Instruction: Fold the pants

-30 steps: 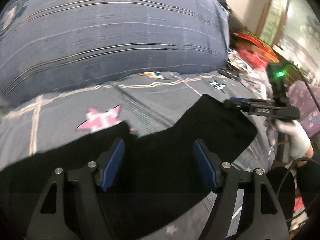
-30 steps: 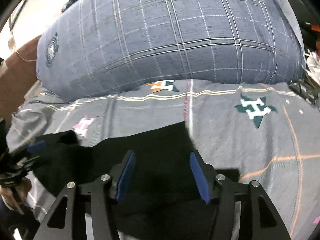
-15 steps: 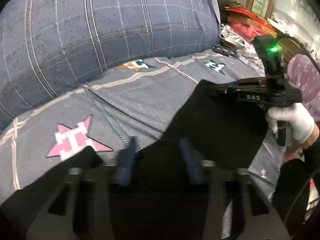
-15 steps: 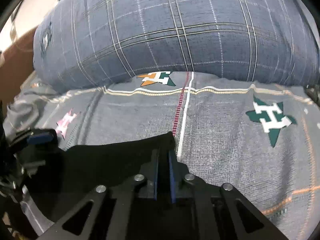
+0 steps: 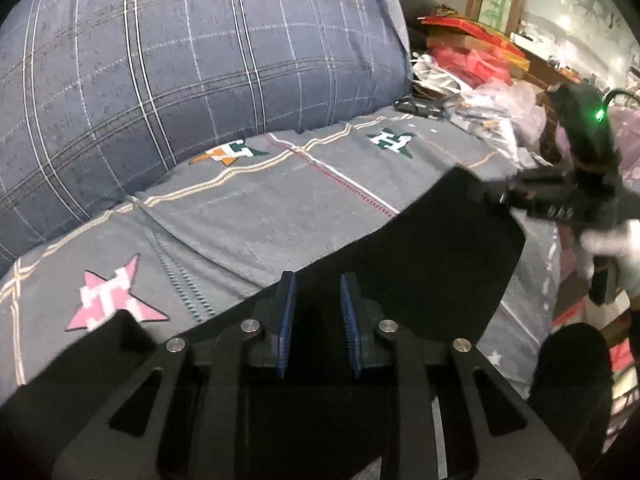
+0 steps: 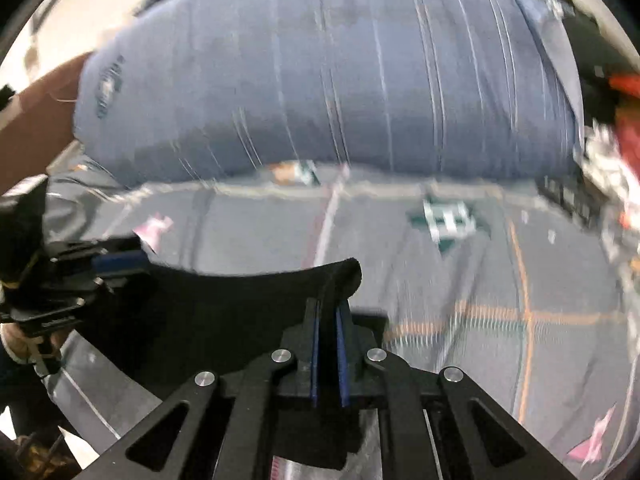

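Note:
The black pants point(image 5: 432, 264) hang stretched between the two grippers above a grey bed sheet with star patches point(image 5: 256, 208). My left gripper point(image 5: 316, 304) has its blue pads close together with black cloth between them. In the right wrist view my right gripper point(image 6: 326, 320) is shut on the pants' upper corner point(image 6: 340, 276), which folds up above the pads. The right gripper also shows in the left wrist view point(image 5: 560, 196) at the pants' far corner. The left gripper shows in the right wrist view point(image 6: 112, 264) at the other end.
A large blue plaid pillow point(image 5: 192, 64) fills the back of the bed. Red boxes and plastic bags point(image 5: 472, 64) are piled at the bed's right side. The right wrist view is motion-blurred.
Both grippers were open over the pants a second ago. Both have closed on the cloth and lifted its edge off the sheet. The right gripper is moving fast.

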